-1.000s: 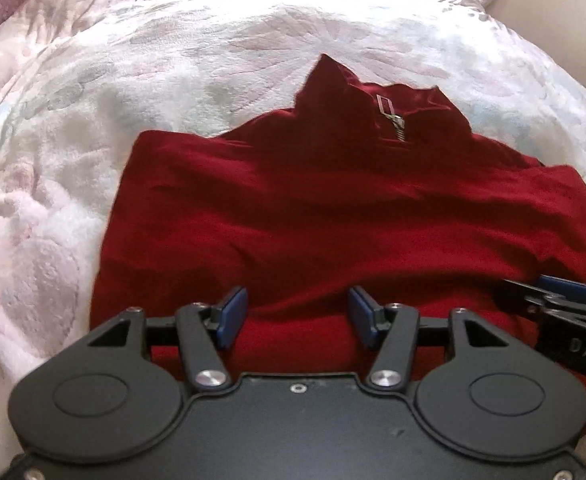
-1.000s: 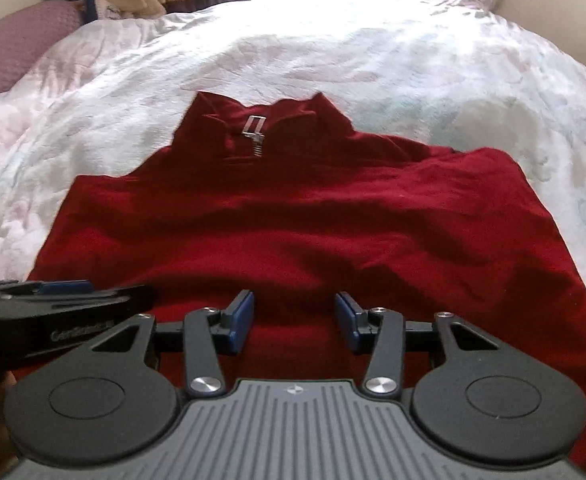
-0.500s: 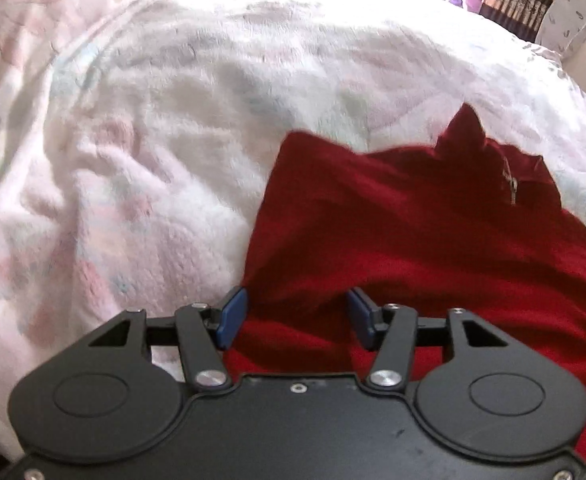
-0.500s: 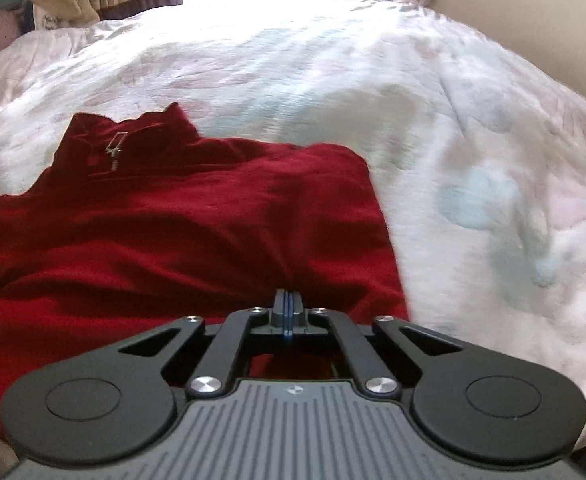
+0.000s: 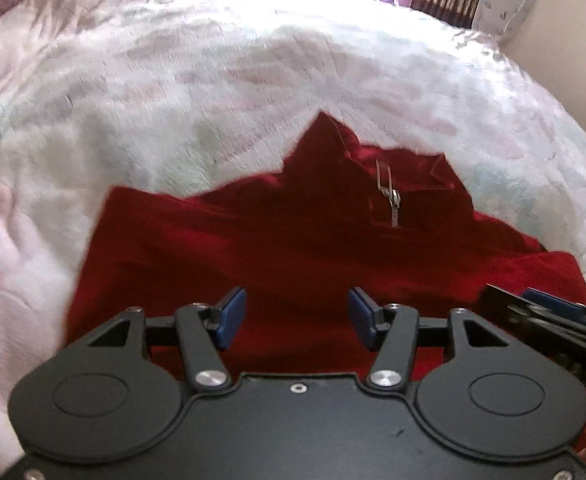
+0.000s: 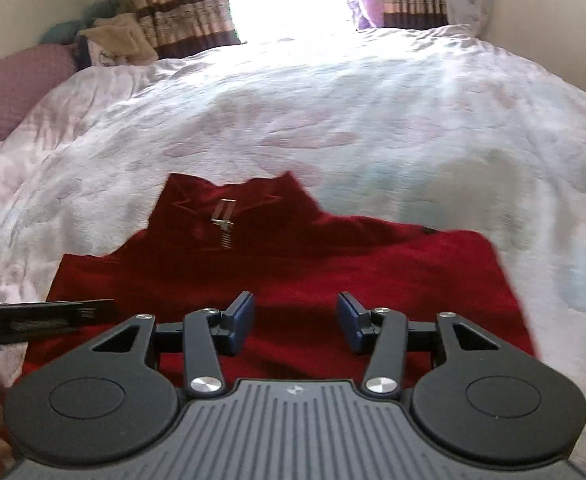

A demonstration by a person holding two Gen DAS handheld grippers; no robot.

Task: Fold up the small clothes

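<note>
A dark red zip-neck top (image 5: 293, 248) lies folded flat on the bed, collar and metal zip pull (image 5: 387, 186) at the far side. It also shows in the right wrist view (image 6: 333, 264). My left gripper (image 5: 297, 318) is open and empty over the top's near edge. My right gripper (image 6: 295, 322) is open and empty over the near edge too, to the right of the left one. The right gripper's body shows at the right edge of the left wrist view (image 5: 553, 320), and the left gripper's body shows at the left edge of the right wrist view (image 6: 41, 318).
A pale floral blanket (image 6: 373, 120) covers the bed all around the top. Curtains (image 6: 181, 4) and a bright window stand at the far end. A purple pillow (image 6: 17, 84) and a beige cloth (image 6: 117, 40) lie at the far left. A wall is at the right.
The right gripper was shut half a second ago and is open now. Both grippers have swung back from the top's outer sides to its near edge, side by side.
</note>
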